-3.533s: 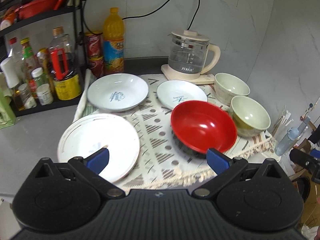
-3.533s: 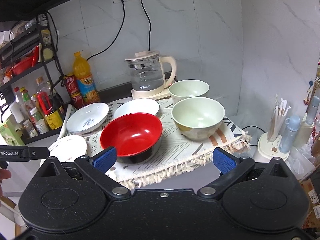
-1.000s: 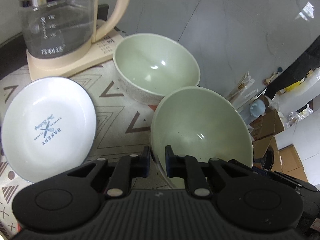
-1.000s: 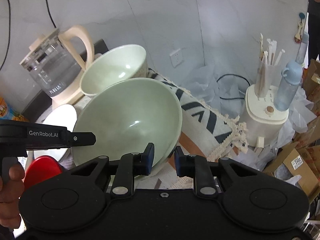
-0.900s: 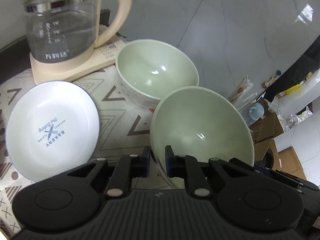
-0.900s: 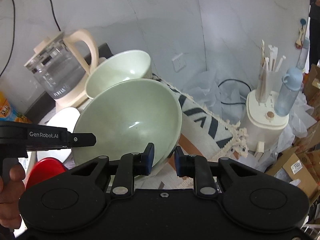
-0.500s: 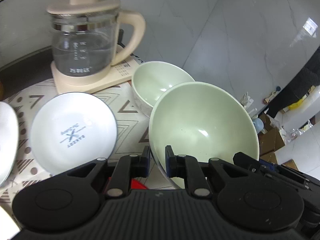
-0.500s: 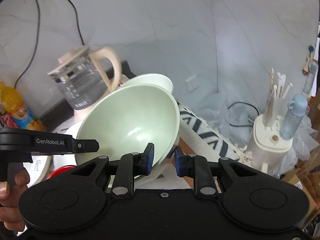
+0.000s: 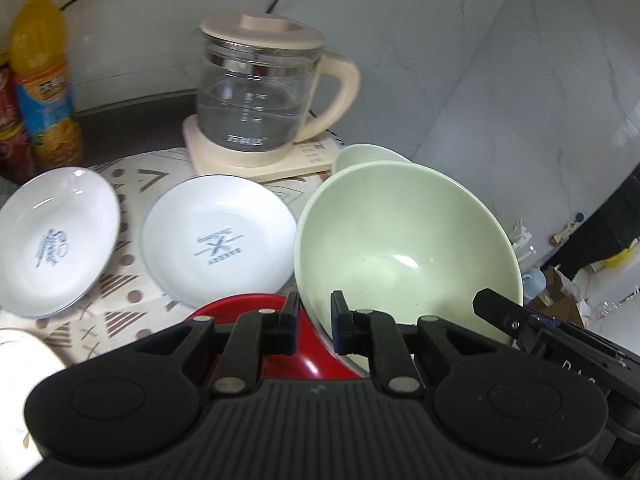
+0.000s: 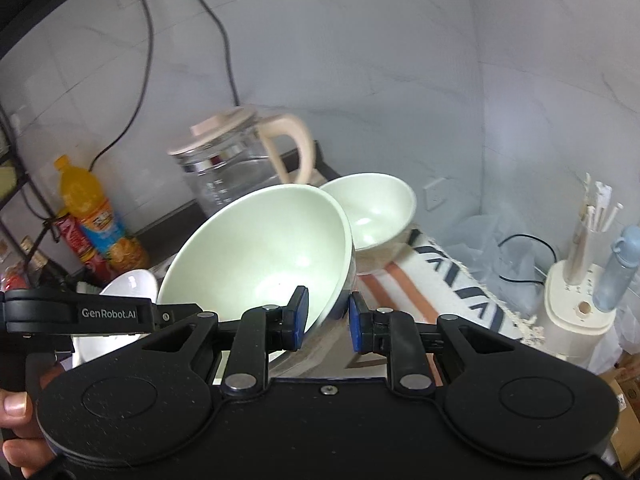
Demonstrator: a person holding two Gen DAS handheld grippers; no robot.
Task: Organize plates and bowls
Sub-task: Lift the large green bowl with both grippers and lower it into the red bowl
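Observation:
Both grippers hold one pale green bowl point(image 9: 404, 248) in the air, tilted. My left gripper point(image 9: 314, 312) is shut on its left rim, and my right gripper point(image 10: 326, 314) is shut on the opposite rim of the same bowl point(image 10: 260, 256). A red bowl point(image 9: 240, 308) lies partly under the held bowl. Behind it on the patterned mat point(image 9: 132, 176) stands a second green bowl point(image 10: 372, 208). Two white plates point(image 9: 218, 236) point(image 9: 56, 236) lie on the mat to the left. A larger white plate's edge point(image 9: 20, 356) shows at the lower left.
A glass kettle point(image 9: 256, 96) on a cream base stands at the back against the wall. An orange drink bottle point(image 9: 44, 76) and cans are at the far left. Right of the mat's fringe are a straw holder point(image 10: 580, 300) and a blue bottle point(image 10: 612, 268).
The green bowl has risen off the mat between both grippers and shifted left, away from the second green bowl. The red bowl and the left white plate have come into view.

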